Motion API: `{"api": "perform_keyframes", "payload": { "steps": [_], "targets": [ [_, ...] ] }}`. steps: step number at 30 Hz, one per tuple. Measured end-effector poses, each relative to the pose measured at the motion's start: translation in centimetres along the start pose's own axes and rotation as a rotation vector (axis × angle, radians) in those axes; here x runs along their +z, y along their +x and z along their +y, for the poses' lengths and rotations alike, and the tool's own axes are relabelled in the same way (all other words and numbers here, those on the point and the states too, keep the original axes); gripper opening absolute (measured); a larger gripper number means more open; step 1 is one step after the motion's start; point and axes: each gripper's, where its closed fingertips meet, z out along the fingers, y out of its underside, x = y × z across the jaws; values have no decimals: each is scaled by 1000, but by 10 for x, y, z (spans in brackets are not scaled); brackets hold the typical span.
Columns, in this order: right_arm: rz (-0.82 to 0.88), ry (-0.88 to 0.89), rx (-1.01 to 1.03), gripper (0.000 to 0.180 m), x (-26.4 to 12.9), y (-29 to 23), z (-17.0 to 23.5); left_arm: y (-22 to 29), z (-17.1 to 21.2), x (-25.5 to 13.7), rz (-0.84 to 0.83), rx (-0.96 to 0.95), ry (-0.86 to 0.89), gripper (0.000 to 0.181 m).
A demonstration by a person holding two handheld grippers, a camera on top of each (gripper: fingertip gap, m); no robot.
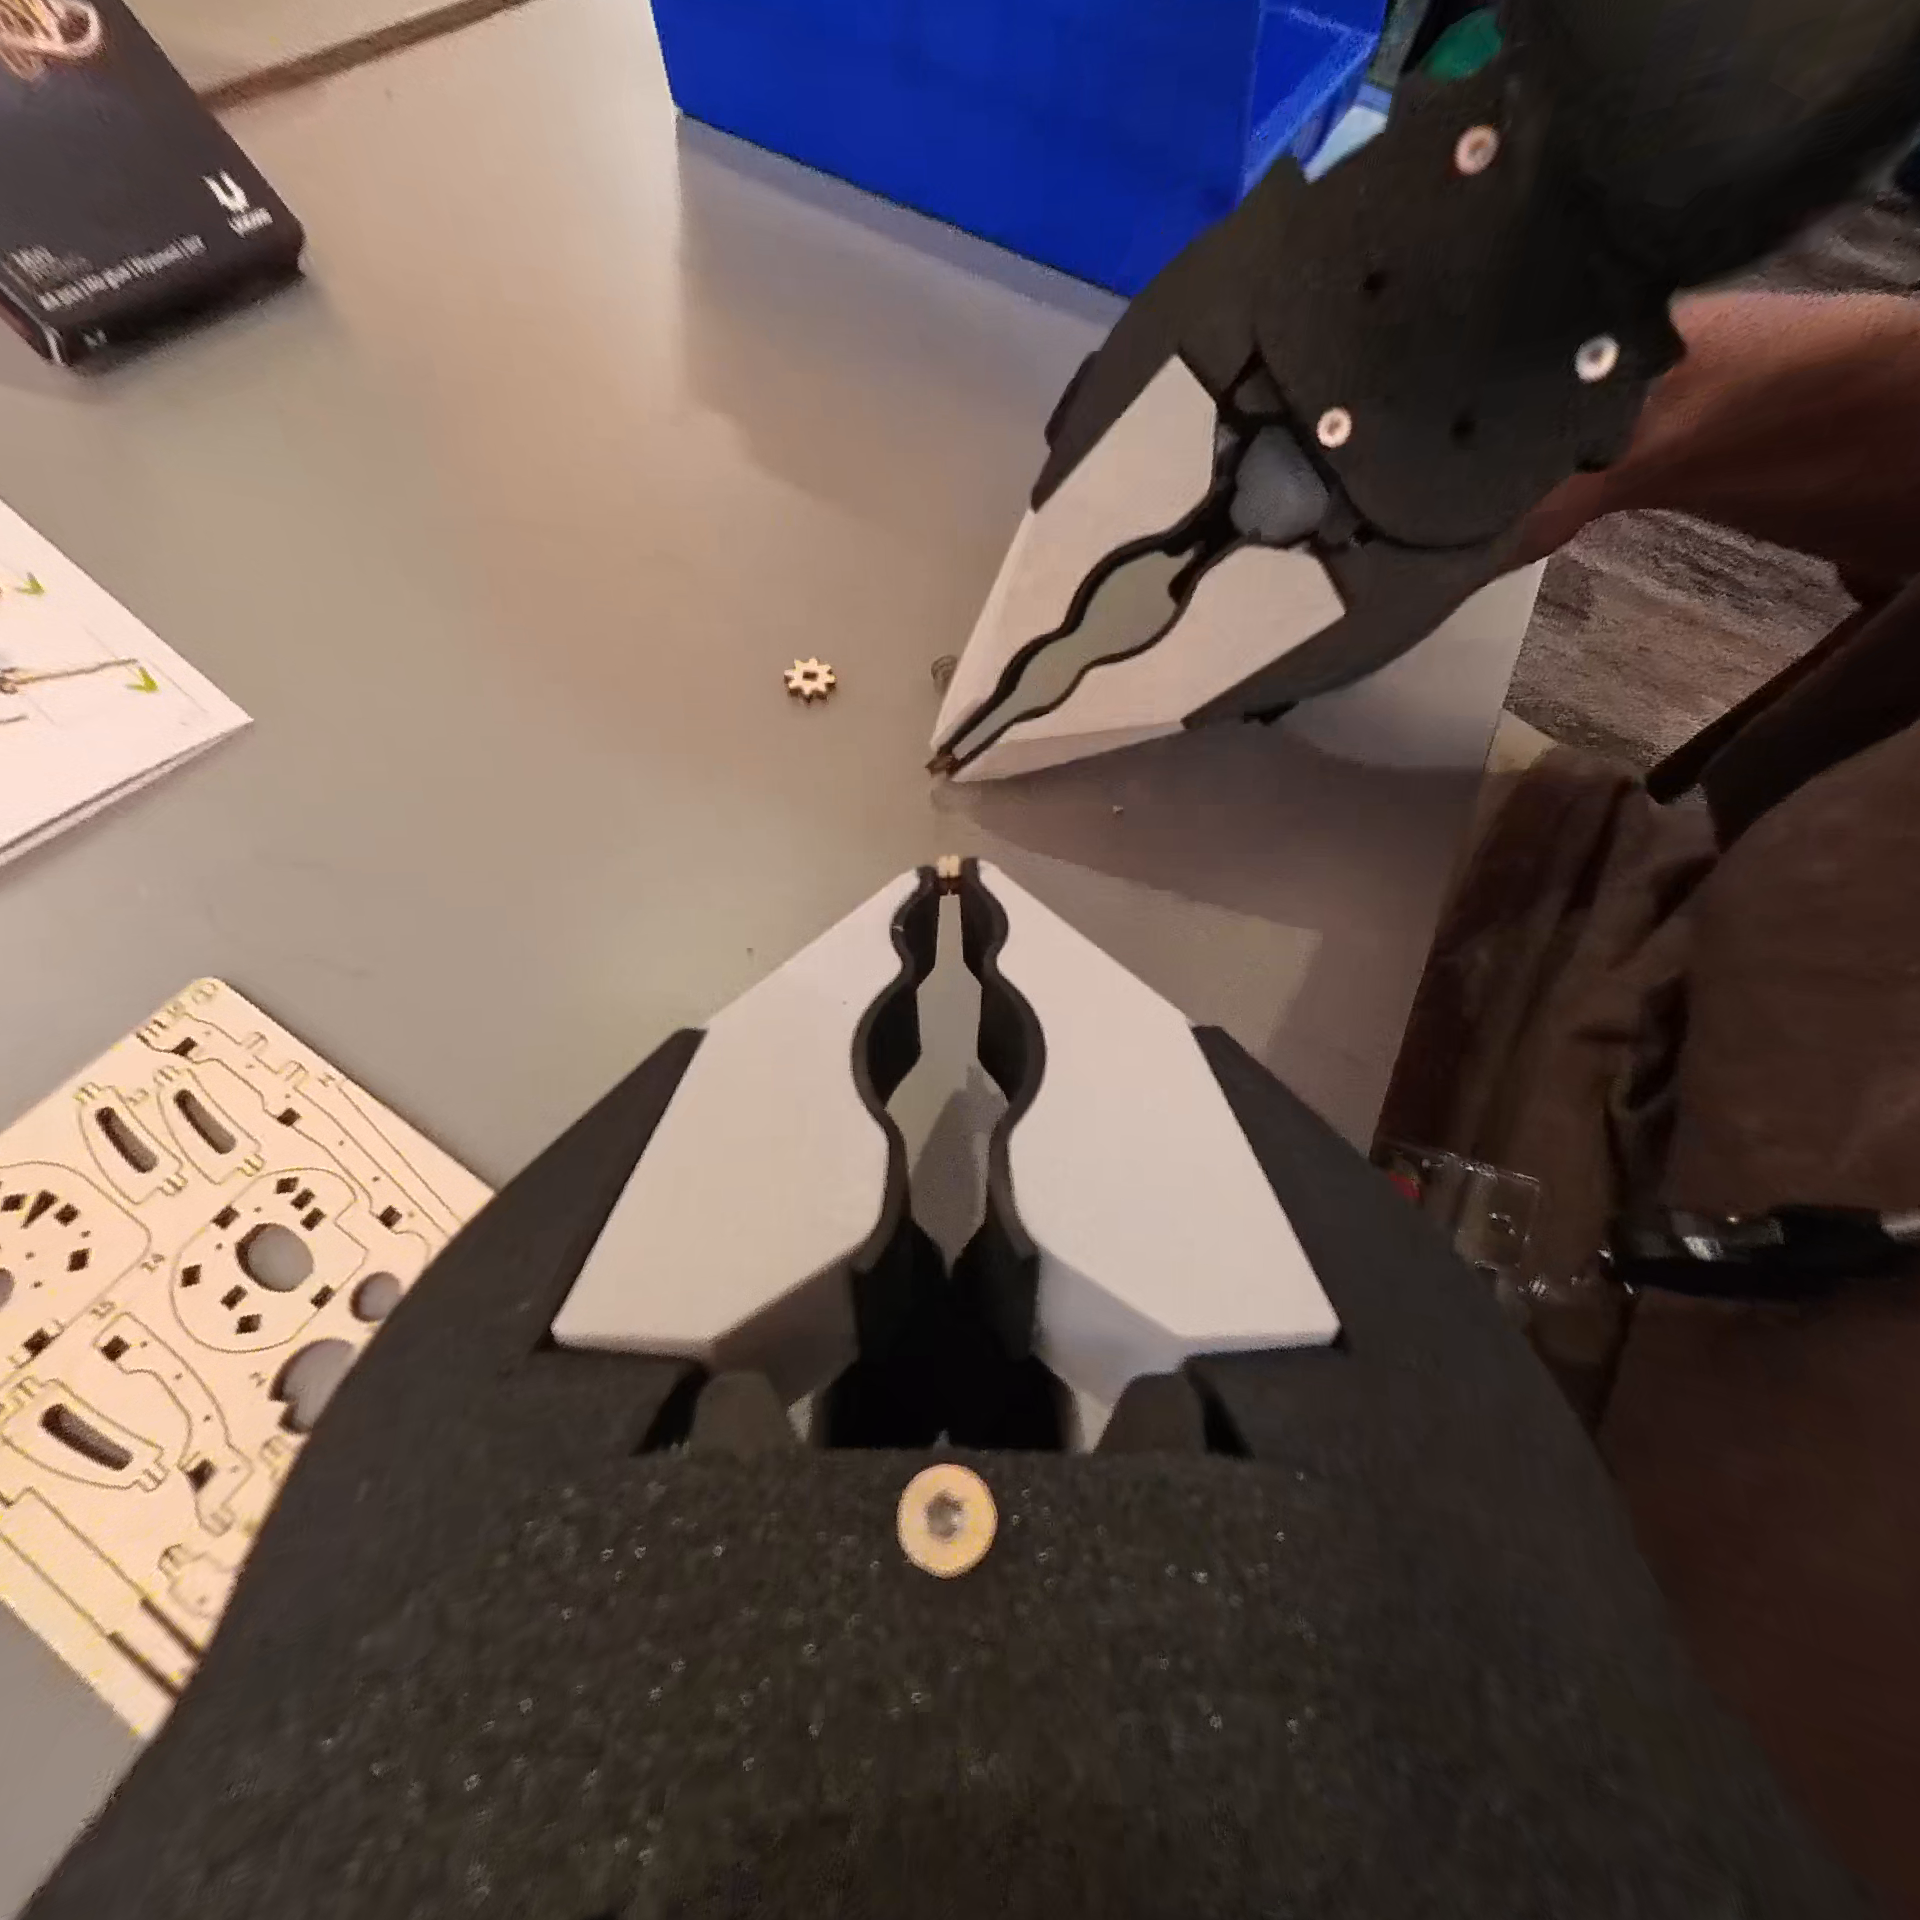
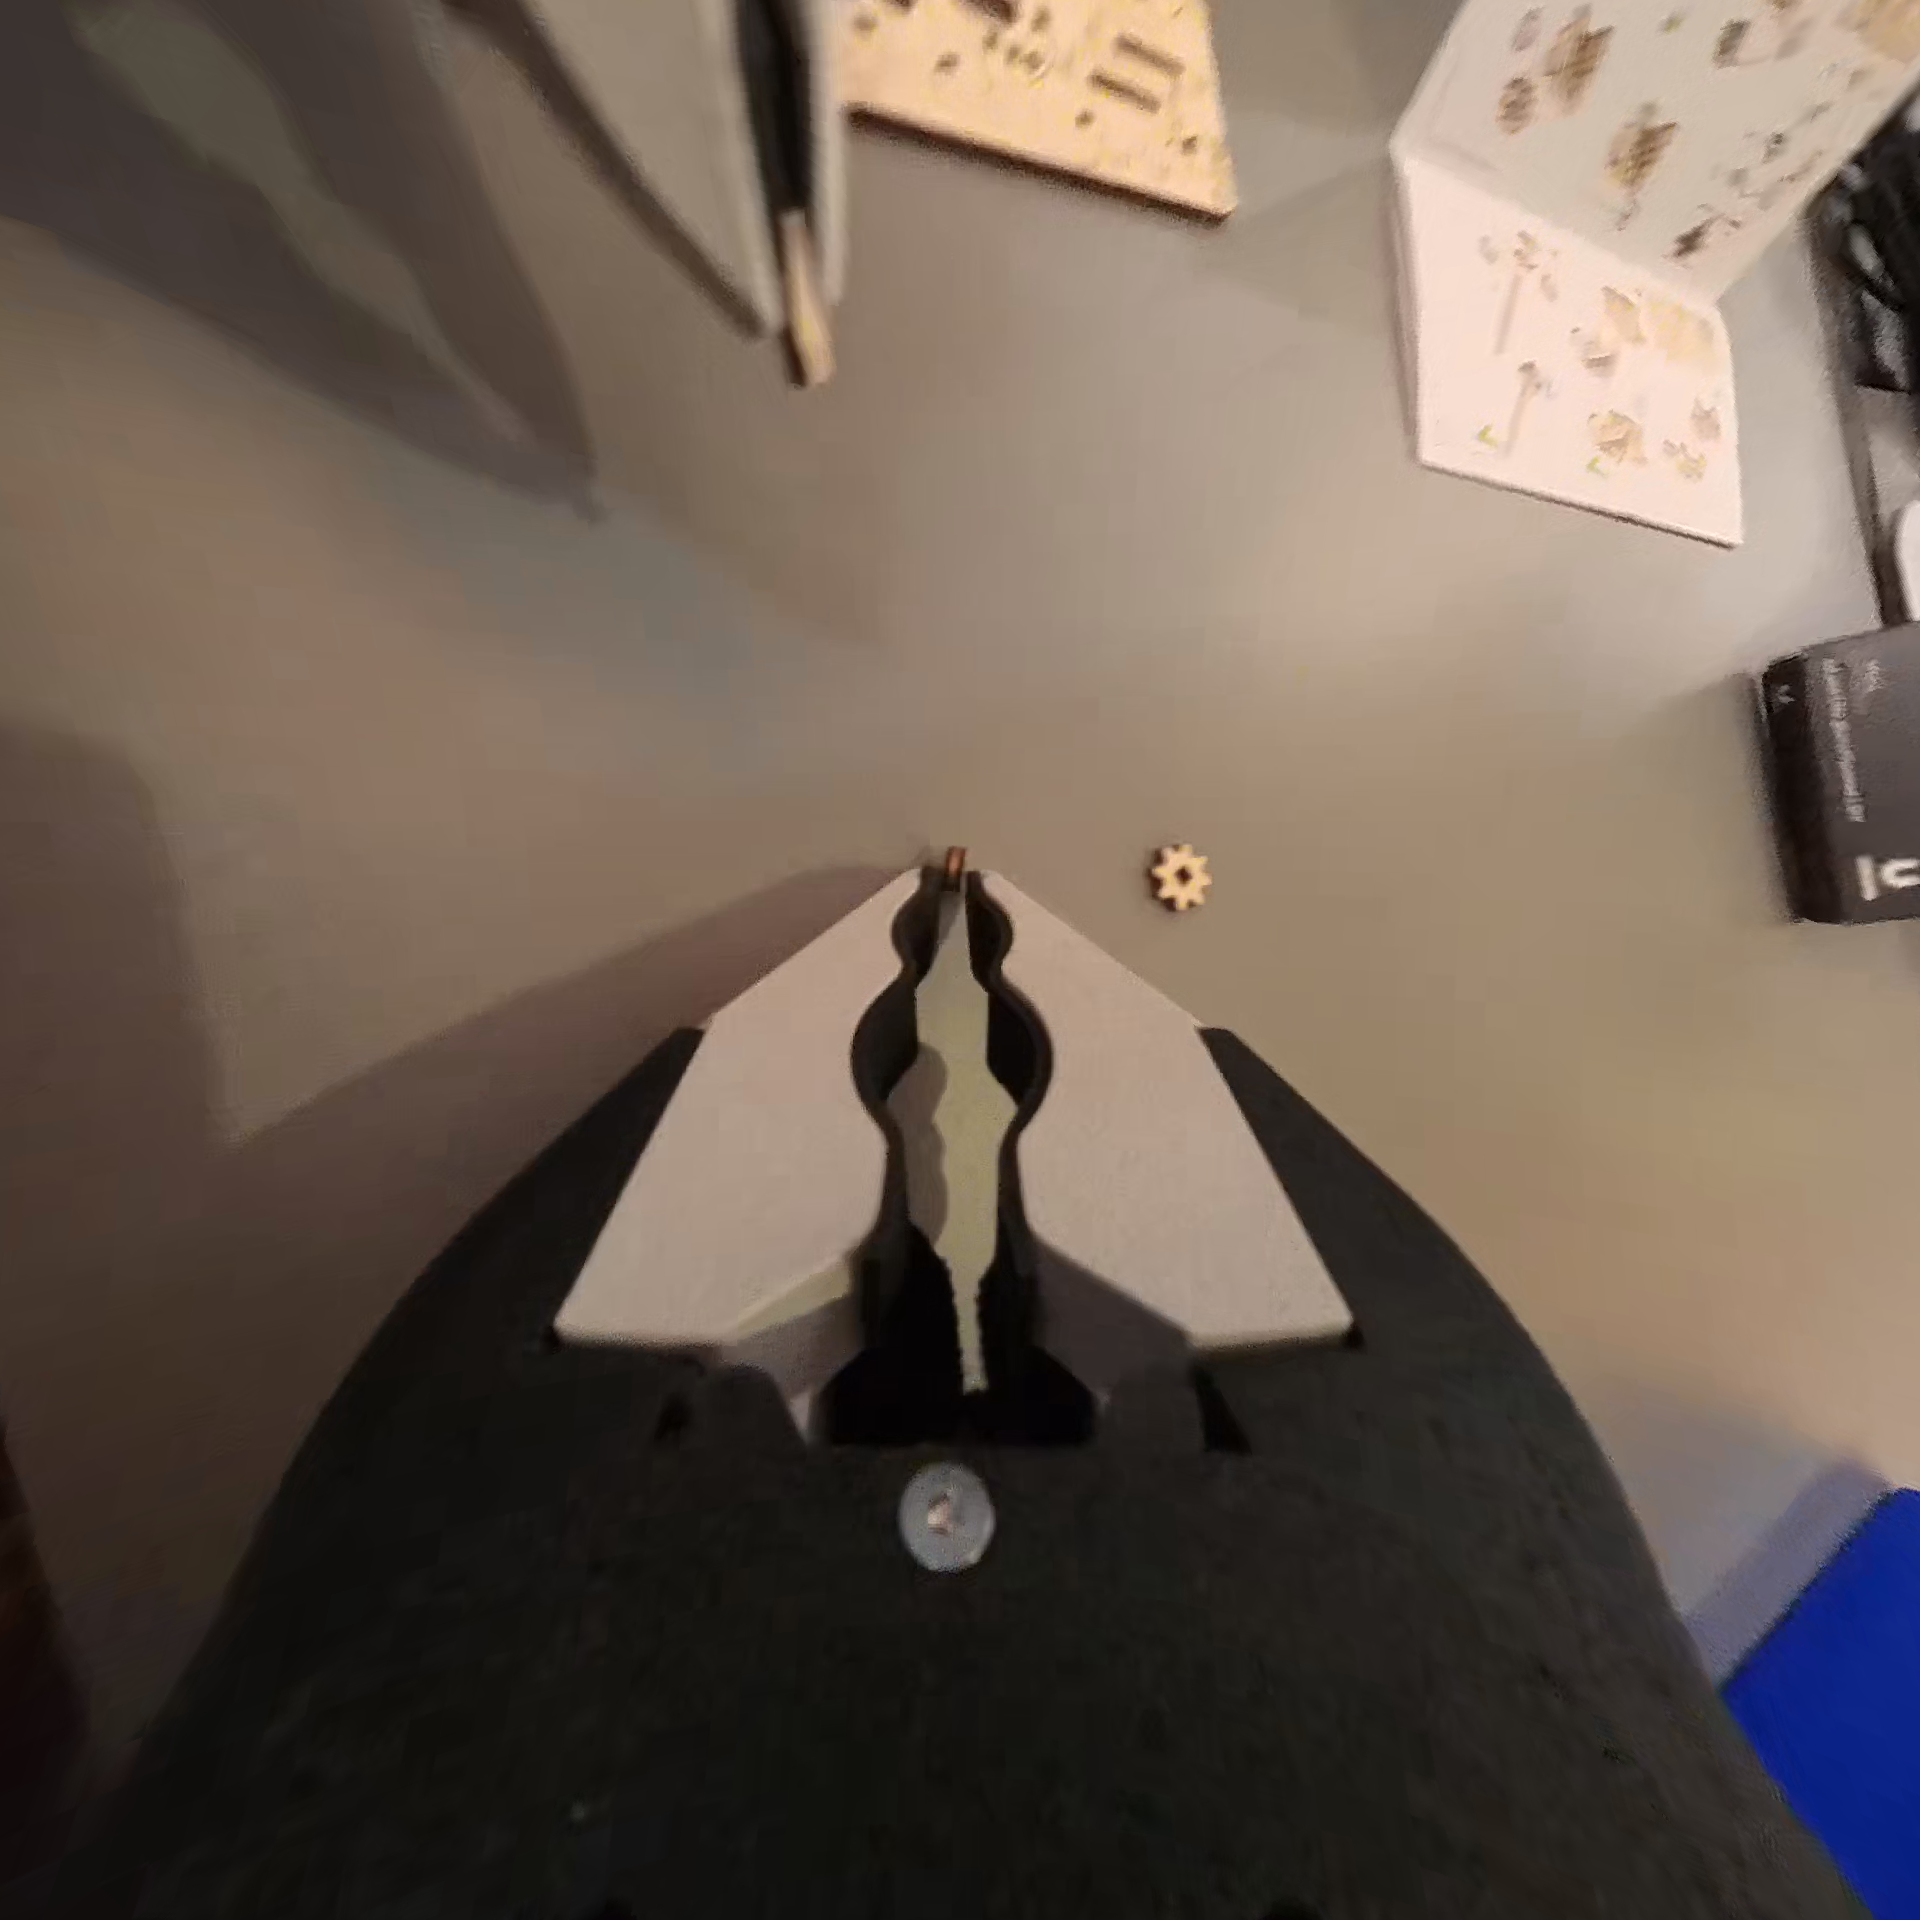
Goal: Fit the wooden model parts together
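Note:
My left gripper point(image 1: 948, 878) is shut on a small pale wooden pin point(image 1: 948, 864), whose end shows between the tips. In the right wrist view the left gripper point(image 2: 805, 353) hangs at the top with the pin point(image 2: 808, 312) sticking out of it. My right gripper point(image 2: 951, 878) is shut on a tiny brown wooden part point(image 2: 954, 860), with its tips down at the grey table point(image 2: 1351, 1143). It also shows in the left wrist view point(image 1: 940, 766), just beyond my left tips. A small wooden gear point(image 1: 810, 681) point(image 2: 1181, 878) lies loose on the table beside the right gripper.
A laser-cut wooden parts sheet point(image 1: 156, 1247) point(image 2: 1039, 104) lies near left. A white instruction booklet point(image 1: 83, 675) point(image 2: 1579, 312) and a black box point(image 1: 125, 177) point(image 2: 1839, 790) lie farther left. A blue bin point(image 1: 987, 125) stands at the back. A brown sleeve point(image 1: 1766, 935) fills the right.

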Motion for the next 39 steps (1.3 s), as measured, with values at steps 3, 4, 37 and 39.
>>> {"api": "perform_keyframes", "payload": {
  "steps": [3,4,37,39],
  "targets": [
    [-11,41,14,13,-4,-7,-5,0,5,3,2,-11,-19,2],
    [-33,49,47,17,-5,-8,-6,0,3,2,5,-11,-3,2],
    [-605,540,928,2,-58,-9,-93,12,-19,-4,-215,485,52,1],
    [-593,520,927,2,-53,-10,-90,11,-16,-3,-238,523,31,1]
  ]
}}
